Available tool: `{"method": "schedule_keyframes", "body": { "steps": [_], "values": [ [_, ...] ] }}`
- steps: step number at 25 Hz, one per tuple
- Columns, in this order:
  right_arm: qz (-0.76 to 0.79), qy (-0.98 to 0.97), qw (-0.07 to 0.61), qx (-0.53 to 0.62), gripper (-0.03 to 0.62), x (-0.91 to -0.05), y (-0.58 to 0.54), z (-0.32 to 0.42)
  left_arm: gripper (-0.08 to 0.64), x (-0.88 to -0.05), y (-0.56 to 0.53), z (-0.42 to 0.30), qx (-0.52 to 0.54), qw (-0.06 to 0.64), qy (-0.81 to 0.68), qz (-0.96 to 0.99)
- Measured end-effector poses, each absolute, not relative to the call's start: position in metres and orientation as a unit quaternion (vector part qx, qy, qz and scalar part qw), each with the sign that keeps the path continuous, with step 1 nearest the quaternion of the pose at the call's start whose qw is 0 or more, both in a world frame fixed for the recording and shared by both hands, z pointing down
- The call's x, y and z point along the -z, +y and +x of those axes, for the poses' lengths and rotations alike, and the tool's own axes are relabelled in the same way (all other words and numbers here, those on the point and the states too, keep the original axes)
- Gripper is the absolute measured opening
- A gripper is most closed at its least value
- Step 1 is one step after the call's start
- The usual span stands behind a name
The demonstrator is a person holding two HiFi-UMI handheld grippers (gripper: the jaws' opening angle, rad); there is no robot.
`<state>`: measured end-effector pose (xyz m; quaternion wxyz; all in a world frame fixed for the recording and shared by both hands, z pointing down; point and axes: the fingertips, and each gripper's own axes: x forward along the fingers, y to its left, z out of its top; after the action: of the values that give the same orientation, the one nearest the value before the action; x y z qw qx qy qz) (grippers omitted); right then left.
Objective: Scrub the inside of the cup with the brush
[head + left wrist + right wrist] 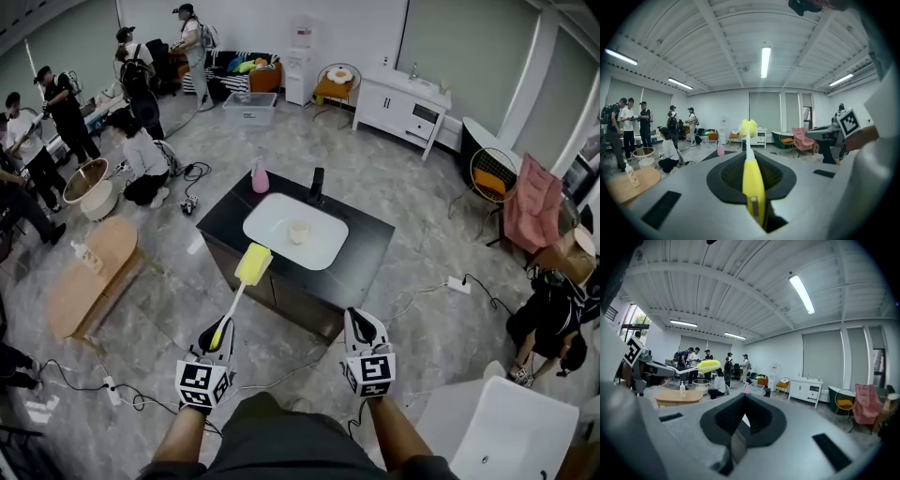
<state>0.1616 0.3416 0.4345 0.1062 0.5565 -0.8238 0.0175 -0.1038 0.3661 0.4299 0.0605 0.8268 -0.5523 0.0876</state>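
Cream cup point(299, 232) sits in the white sink point(272, 217) of a black counter point(367, 236), apart from the yellow brush point(752, 180), whose head shows at the counter's near edge. The left gripper point(216, 337) clamps the brush handle. The right gripper point(364, 328) is closed, empty. 1 pink bottle point(260, 176) stands behind the sink on the counter, and a grey marbled floor point(427, 314) lies all around.

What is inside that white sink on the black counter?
One small pale cup stands near the middle of the sink; the rest of it looks bare. Whether the cup holds anything cannot be told.
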Motion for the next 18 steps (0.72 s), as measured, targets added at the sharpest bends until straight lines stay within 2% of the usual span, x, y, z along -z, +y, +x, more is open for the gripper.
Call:
{"method": "schedule_keyframes", "body": {
  "steps": [8,18],
  "values": [
    [0.551,-0.827,0.109,-0.019,0.001,-0.443,0.322,0.163,0.034,-0.439,0.355,-0.1,-0.089,0.06,-0.557,0.823],
    [0.56,-0.819,0.121,-0.015,0.0,-0.449,0.249,0.154,0.034,-0.456,0.27,-0.114,-0.086,0.065,-0.547,0.83]
  ]
}}
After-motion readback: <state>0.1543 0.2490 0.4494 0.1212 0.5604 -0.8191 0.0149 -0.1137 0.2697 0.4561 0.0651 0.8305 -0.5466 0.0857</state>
